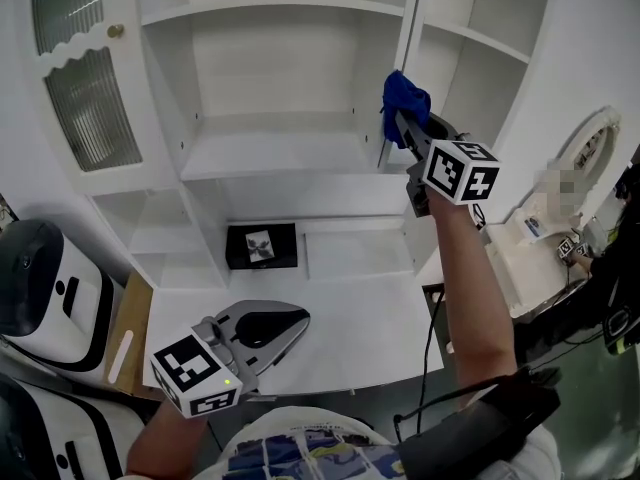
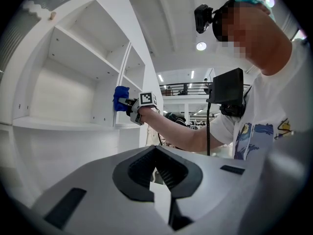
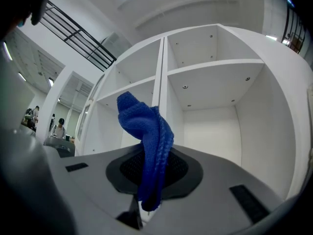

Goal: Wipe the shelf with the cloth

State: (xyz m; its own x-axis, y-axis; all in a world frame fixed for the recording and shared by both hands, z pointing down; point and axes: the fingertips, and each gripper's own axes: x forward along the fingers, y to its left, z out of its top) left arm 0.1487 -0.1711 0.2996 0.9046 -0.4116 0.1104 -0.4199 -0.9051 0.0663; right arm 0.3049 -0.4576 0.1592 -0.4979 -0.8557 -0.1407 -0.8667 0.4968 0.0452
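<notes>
My right gripper (image 1: 401,120) is raised in front of the white shelf unit and is shut on a bunched blue cloth (image 1: 404,98). The cloth is at the front edge of the upright divider (image 1: 404,38), level with the middle shelf (image 1: 280,156); I cannot tell whether it touches. In the right gripper view the cloth (image 3: 148,148) stands up out of the gripper (image 3: 146,202), with the divider (image 3: 162,72) behind it. My left gripper (image 1: 296,326) hangs low over the white counter (image 1: 360,338), shut and holding nothing. The left gripper view looks past that gripper (image 2: 159,181) to the cloth (image 2: 120,98).
A black box (image 1: 262,245) sits in the low recess under the shelves. A glass-fronted door (image 1: 78,88) stands open at the left. White and black appliances (image 1: 40,288) and a wooden board (image 1: 126,340) lie at the lower left. A cable (image 1: 431,340) hangs by the counter's right edge.
</notes>
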